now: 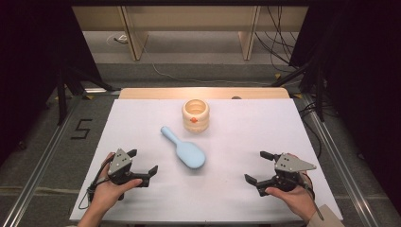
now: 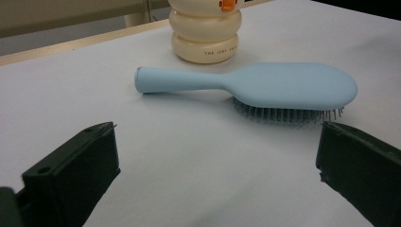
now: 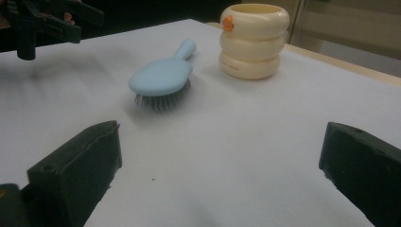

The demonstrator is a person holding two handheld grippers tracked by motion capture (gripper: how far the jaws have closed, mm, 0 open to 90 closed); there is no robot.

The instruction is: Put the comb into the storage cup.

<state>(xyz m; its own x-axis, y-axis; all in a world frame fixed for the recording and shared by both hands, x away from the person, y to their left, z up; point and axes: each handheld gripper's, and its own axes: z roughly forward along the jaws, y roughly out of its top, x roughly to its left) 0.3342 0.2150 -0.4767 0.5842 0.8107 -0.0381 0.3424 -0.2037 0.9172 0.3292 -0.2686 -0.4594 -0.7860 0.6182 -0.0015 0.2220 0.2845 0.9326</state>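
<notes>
A light blue hairbrush [image 1: 184, 148] lay bristles down near the middle of the white surface [image 1: 236, 198], its handle pointing toward a cream ringed cup [image 1: 195, 115] that stood upright just beyond it, near the far edge. The left gripper [image 1: 142, 165] hovered at the near left, jaws spread wide and holding nothing, with the brush ahead of it. The right gripper [image 1: 258, 166] was at the near right, likewise spread and empty, well apart from the brush.
</notes>
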